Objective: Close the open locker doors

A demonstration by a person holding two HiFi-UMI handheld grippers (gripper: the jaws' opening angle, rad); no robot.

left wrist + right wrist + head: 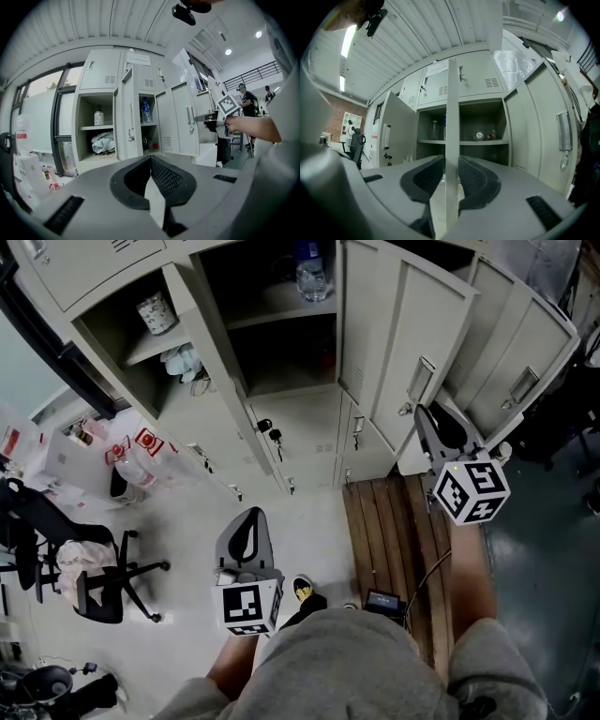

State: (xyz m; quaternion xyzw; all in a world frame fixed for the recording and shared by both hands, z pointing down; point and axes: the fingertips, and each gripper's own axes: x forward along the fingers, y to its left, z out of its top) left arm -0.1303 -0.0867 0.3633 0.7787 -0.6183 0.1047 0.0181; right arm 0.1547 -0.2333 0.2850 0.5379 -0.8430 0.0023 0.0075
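**Tongs at the first door, nothing shut yet**

Right tongs [427, 420] are up at two o'clock in the head view, spread wide and straddling the free edge of the right-hand door [427, 343]. The right gripper view shows that edge standing upright between the two pads. To my eye they bracket it rather than clamp it.

Left tongs [248, 526] hang low at six o'clock, well apart from the lockers. They are pressed together with nothing in them.

On progress, it looks like the very start.
- **Middle compartment** [281, 343], twelve o'clock: gaping, with a water bottle [312, 273] in plain sight on its shelf.
- **Left compartment** [122, 334], ten o'clock: just as exposed, with a jar [157, 313] on the shelf and a pale bundle below it.
- **Narrow door** [202, 352]: juts out toward the person between those two compartments, with neither pair of tongs near it.
- **Lower doors** [309, 442], below the open compartments: these look shut already, with keys hanging from their locks.

So no open door has been closed as far as I can judge. The right-hand door is the one being lined up. It has its whole swing back toward twelve o'clock ahead of it, and the narrow door comes after that. The panels off at one to two o'clock could be open doors or closed fronts, and I can't tell which from here.
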